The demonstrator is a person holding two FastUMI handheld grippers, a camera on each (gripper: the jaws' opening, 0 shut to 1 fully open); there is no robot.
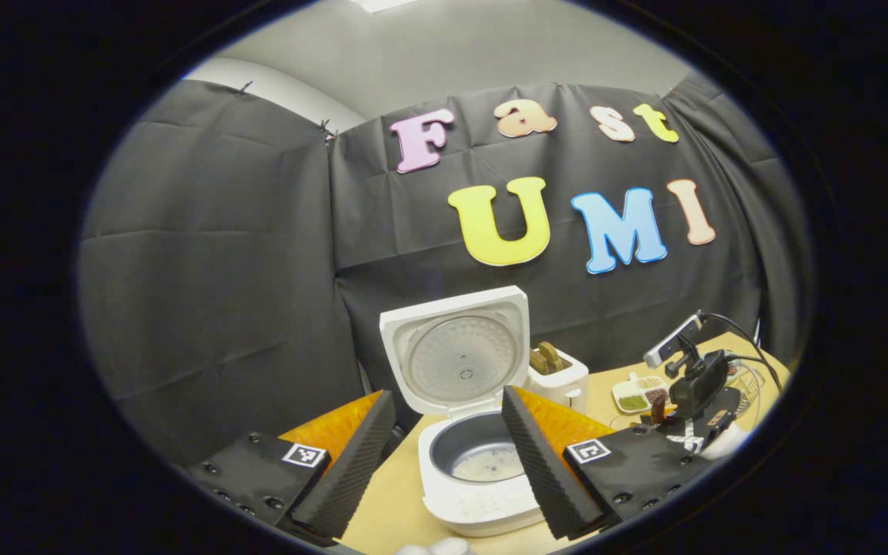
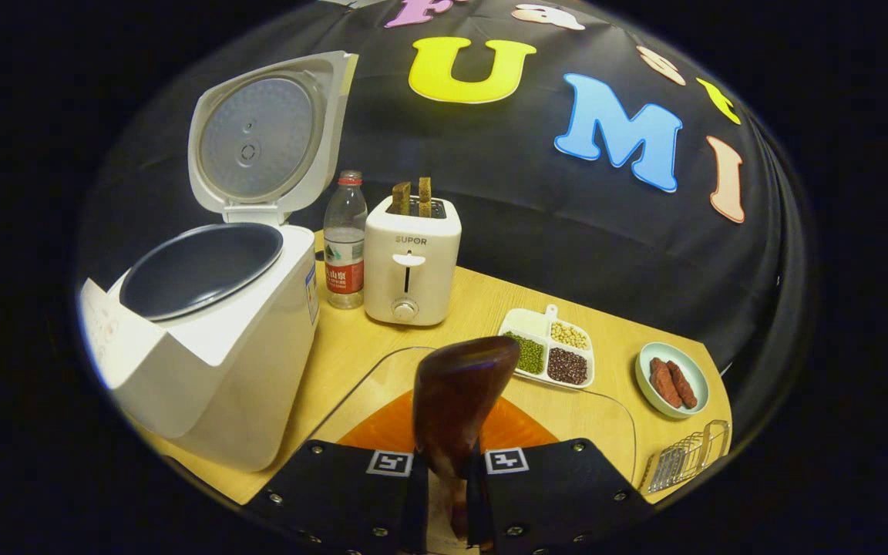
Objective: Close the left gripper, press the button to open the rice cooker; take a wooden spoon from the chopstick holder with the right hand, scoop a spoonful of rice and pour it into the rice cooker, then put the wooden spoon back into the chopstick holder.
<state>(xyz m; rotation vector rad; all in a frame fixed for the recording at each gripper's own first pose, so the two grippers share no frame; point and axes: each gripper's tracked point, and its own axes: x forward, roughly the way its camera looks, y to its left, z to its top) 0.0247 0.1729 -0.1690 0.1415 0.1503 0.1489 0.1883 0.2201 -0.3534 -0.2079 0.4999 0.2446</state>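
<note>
Two grippers over wooden table (image 2: 482, 304), black cloth wall behind. Left gripper (image 1: 444, 455) spread apart before rice cooker (image 1: 475, 462), lid raised. Right gripper (image 2: 448, 482) clamped on wooden spoon (image 2: 455, 393), bowl upright beside cooker, toaster (image 2: 411, 258) beyond.

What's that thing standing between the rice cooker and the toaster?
A water bottle with a red cap stands on the table between the rice cooker and the toaster. You can see it in the right gripper view.
</note>
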